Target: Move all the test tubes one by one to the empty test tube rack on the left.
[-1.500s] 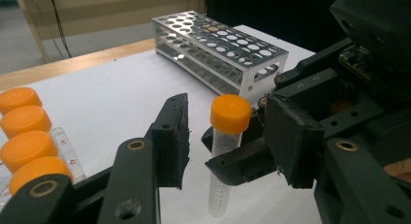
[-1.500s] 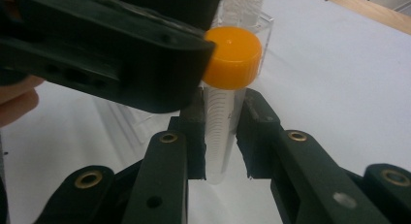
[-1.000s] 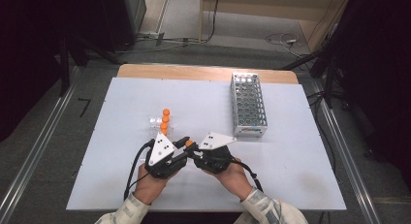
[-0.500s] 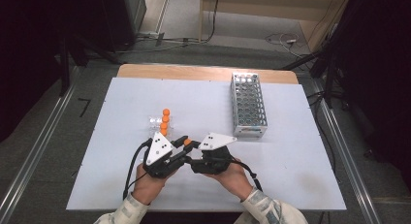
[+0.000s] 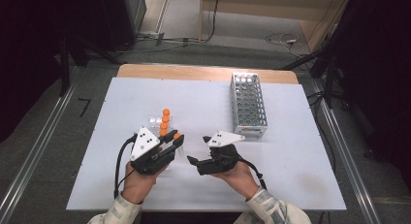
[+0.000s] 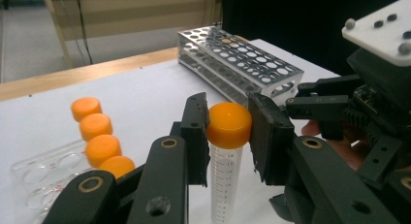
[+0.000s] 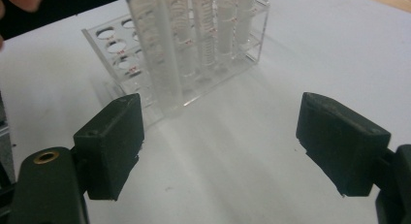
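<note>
My left gripper [image 6: 228,132] is shut on the orange cap [image 6: 229,124] of a clear graduated tube [image 6: 224,180], which hangs upright above the white table [image 5: 291,151]. In the high view the left gripper [image 5: 177,139] sits near the front, next to the clear rack [image 5: 157,124]. My right gripper [image 5: 197,150] faces it from the right. Its jaws have just been opening, and the right gripper [image 7: 218,141] has nothing between its pads. The held tube [image 7: 162,64] stands just beyond them, in front of the clear rack [image 7: 194,49].
Several orange-capped tubes [image 6: 97,136] stand in the clear rack [image 6: 43,170]. A metal grid rack [image 5: 249,105] stands at the back right, and this metal rack [image 6: 237,59] lies beyond the held tube. The table's wooden far edge [image 5: 194,71] runs behind.
The right gripper's jaws have spread wide and it now stands apart from the left gripper. The left gripper has risen slightly with the tube.
</note>
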A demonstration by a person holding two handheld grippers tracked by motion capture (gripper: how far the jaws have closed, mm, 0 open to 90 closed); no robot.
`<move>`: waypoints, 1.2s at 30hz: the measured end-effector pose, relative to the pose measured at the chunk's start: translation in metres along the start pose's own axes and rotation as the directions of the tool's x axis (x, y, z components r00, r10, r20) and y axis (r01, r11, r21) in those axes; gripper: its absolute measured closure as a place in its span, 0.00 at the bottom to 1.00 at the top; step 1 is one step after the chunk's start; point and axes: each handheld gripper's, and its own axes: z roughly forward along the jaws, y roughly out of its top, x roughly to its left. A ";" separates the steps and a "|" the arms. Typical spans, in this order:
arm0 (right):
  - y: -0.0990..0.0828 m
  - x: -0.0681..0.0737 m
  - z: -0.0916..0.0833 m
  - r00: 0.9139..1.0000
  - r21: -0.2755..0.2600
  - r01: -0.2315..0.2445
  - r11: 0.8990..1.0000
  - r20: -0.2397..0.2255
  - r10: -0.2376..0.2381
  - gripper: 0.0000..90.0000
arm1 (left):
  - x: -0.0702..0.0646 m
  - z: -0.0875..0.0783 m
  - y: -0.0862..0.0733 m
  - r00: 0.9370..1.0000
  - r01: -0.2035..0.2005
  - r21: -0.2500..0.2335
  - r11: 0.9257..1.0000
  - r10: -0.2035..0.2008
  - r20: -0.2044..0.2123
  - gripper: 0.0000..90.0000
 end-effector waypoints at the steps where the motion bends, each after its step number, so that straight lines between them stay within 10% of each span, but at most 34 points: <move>1: -0.001 -0.001 -0.001 1.000 0.002 -0.003 1.000 0.003 0.003 0.17 | 0.001 -0.002 0.001 1.000 0.002 -0.004 1.000 -0.002 -0.002 0.79; 23: -0.021 -0.023 -0.017 0.997 0.032 -0.048 0.998 0.066 0.046 0.17 | 0.023 -0.026 0.008 0.992 0.004 -0.021 1.000 -0.007 -0.123 0.79; 36: -0.022 -0.025 -0.016 0.996 0.037 -0.057 0.998 0.067 0.054 0.19 | 0.023 -0.011 -0.012 0.989 -0.012 0.025 1.000 0.015 -0.145 0.78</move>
